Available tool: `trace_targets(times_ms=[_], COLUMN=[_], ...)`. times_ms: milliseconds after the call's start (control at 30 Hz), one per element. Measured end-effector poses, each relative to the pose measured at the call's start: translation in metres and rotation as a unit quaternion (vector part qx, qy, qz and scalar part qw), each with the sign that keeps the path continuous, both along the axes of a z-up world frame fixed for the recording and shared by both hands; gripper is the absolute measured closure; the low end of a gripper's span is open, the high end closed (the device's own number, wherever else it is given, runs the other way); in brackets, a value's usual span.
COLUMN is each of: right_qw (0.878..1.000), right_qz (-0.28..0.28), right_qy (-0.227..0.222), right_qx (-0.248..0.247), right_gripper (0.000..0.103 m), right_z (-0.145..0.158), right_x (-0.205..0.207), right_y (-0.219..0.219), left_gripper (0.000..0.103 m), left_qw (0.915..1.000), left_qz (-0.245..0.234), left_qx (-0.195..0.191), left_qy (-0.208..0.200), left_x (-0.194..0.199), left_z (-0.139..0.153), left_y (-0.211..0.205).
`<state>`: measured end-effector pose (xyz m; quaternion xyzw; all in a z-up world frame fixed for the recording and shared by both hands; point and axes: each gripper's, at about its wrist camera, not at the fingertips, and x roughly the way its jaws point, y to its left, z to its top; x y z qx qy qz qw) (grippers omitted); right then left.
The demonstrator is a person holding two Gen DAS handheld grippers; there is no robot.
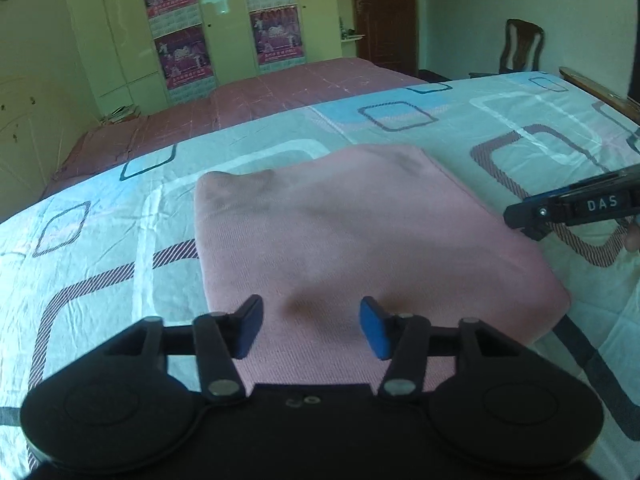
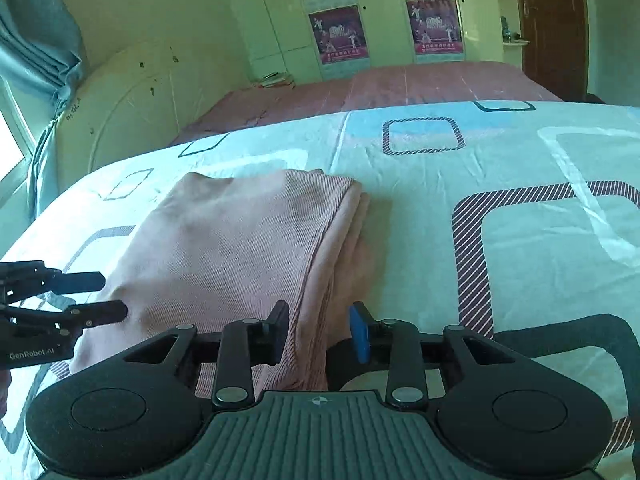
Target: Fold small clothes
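the left hand-held gripper [image 1: 310,330] is held wide open over the near edge of the folded pink cloth [image 1: 340,240], with nothing gripped. the cloth is laid flat on the patterned bed sheet [image 1: 100,240]. the right hand-held gripper [image 2: 319,334] is held open too, with the cloth's right edge seen between its fingers.

Right hand-held gripper [image 2: 319,332] open, perhaps touching folded pink garment [image 2: 240,248].
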<state>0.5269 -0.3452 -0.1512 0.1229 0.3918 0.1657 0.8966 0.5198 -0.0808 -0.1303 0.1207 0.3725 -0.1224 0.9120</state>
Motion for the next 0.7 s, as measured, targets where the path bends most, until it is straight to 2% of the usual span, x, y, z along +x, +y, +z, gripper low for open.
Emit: trace_targets(times_ms=[133,233,333,467,533,600,633,700], right_qw=[0.996,0.988,0.974,0.953,0.948,0.948,0.948,0.951], right_qz=[0.007,0.017,0.024,0.043,0.052,0.060,0.062,0.067], right_qy=[0.048,0.088,0.128,0.161,0.166,0.164,0.164,0.161], right_qx=[0.075,0.129,0.183,0.251,0.266,0.265,0.264,0.255], right_gripper=[0.061,0.061,0.061,0.062,0.062,0.062,0.062,0.062], right_z=[-0.013,-0.027,-0.044,-0.061,-0.064,-0.064,-0.063,-0.060], right_x=[0.021,0.035,0.048,0.066,0.074,0.082,0.087,0.093], right_y=[-0.018,-0.030,-0.042,-0.051,-0.049,-0.045,-0.043,-0.036], left_gripper=[0.033,0.033,0.034,0.034,0.035,0.035,0.035,0.037], left_qw=[0.9974,0.9926,0.9763,0.9528,0.9434,0.9369,0.9362,0.9405], left_qz=[0.058,0.086,0.108,0.121,0.124,0.126,0.125,0.119], left_qx=[-0.042,-0.081,-0.166,-0.244,-0.268,-0.286,-0.289,-0.278], left_qy=[-0.003,0.029,0.086,0.133,0.150,0.156,0.156,0.154], left_x=[0.012,0.027,0.044,0.061,0.069,0.074,0.076,0.082], left_z=[0.003,-0.004,-0.016,-0.032,-0.041,-0.047,-0.048,-0.048], left_y=[0.027,0.051,0.079,0.102,0.107,0.110,0.110,0.105])
